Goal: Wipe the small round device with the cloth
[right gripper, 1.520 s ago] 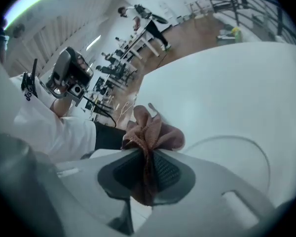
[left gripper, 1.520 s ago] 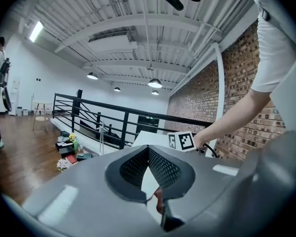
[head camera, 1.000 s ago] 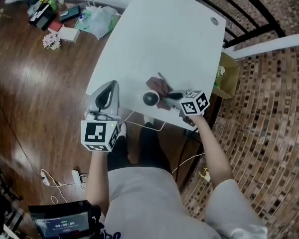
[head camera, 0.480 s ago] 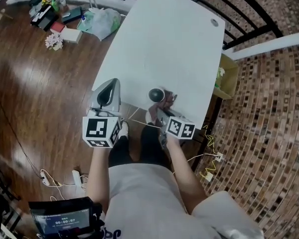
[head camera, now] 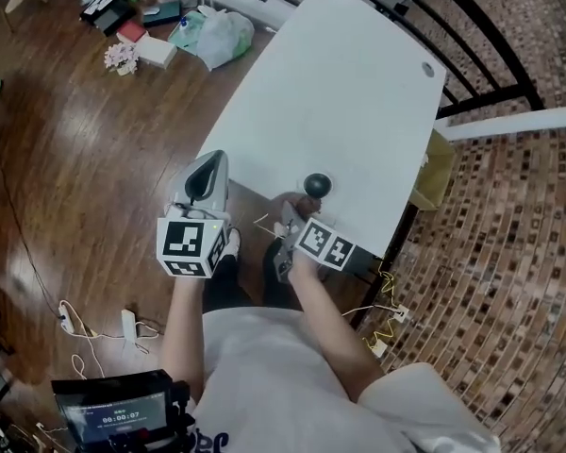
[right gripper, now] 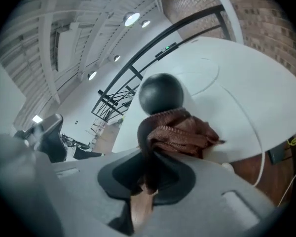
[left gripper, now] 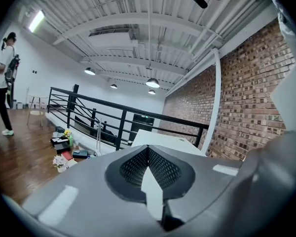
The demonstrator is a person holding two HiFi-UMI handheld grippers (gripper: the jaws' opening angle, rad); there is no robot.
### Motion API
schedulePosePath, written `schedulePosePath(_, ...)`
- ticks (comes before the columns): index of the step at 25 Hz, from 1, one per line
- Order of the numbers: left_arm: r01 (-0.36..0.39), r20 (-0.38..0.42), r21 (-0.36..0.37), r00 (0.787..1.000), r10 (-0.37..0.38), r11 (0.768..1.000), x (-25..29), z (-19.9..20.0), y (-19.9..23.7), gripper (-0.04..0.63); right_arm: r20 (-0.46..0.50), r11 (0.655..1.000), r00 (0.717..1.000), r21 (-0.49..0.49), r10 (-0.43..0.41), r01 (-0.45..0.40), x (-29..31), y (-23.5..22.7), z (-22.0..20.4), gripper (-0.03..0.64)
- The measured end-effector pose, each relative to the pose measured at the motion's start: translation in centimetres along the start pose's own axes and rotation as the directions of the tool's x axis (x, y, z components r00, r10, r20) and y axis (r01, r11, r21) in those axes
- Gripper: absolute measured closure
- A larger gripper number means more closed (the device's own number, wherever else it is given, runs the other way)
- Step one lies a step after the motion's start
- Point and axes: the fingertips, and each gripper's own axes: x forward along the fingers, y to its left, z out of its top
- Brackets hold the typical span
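Note:
The small round device [head camera: 317,185], a dark ball on a white base, stands near the front edge of the white table [head camera: 340,83]. In the right gripper view the round device [right gripper: 161,94] sits just beyond a bunched brown cloth [right gripper: 180,135]. My right gripper [right gripper: 149,174] is shut on that cloth, which touches the ball's near side. Seen from the head, the right gripper [head camera: 288,220] is at the table's front edge, left of the device, with the cloth [head camera: 285,203] at its tip. My left gripper [head camera: 203,179] hovers off the table's left corner, shut and holding nothing.
A thin white cable [right gripper: 256,137] runs from the device over the table's front edge. A cardboard box [head camera: 436,173] stands by the table's right side. Bags and small items [head camera: 141,26] lie on the wooden floor. A black railing [head camera: 472,26] runs behind the table. A person [left gripper: 2,83] stands far left.
My right gripper has swung with the cloth from the device's right side round to its near left side, at the table's front edge. The left gripper has hardly moved.

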Motion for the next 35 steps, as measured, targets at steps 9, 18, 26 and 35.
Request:
schedulePosePath(9,-0.125,-0.005,-0.052,0.992,0.125,0.991,0.1,-1.9,1.7,0.58,-0.536,0.742,0.838,-0.521,0.101,-0.422,1.9,8.3,-0.5,0.583)
schedulePosePath(18,-0.186,0.006,-0.111,0.982,0.188,0.976,-2.4,-1.4,4.2,0.579,-0.829,0.29,0.032,-0.231,-0.558,-0.929,-0.7,3.9,0.3,0.583)
schedulePosePath(26,-0.196,-0.016,-0.109,0.981,0.196,0.974,-1.6,-2.0,3.4,0.578,-0.801,0.287,0.064,-0.286,-0.595,-0.914,4.6,6.3,3.3,0.582)
schedulePosePath(35,-0.155,-0.054,-0.072,0.987,0.151,0.985,-0.2,-2.5,1.5,0.579,-0.733,0.227,0.095,-0.328,-0.673,-0.917,7.6,5.3,4.6,0.581)
